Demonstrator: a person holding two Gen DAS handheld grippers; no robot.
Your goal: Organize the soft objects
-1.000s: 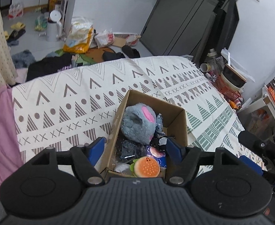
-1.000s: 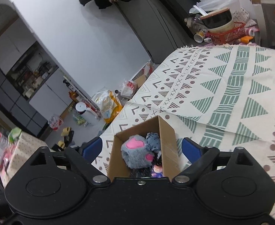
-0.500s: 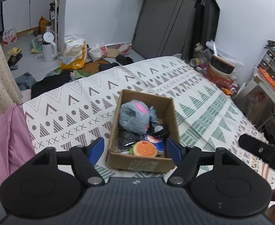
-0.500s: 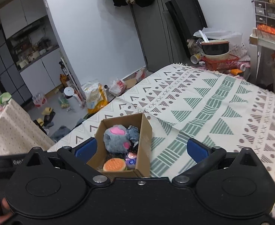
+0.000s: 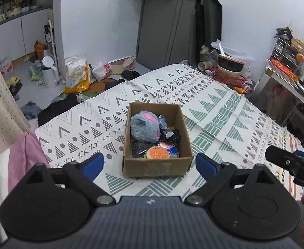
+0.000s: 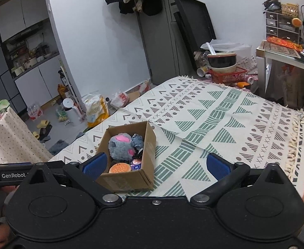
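The left gripper [image 5: 149, 164] is showing a dark grey ribbed body, two round black discs, black angled link arms with silver pivot screws, and blue pads [image 5: 205, 164] on its fingers. A small logo is sitting at the body's top centre. The right gripper [image 6: 155, 167] is wearing a smooth black body with the same discs, silver screws, a centre screw and blue pads [image 6: 217, 166]. White "GenRobot" lettering is showing on a black bar at the right view's left edge.
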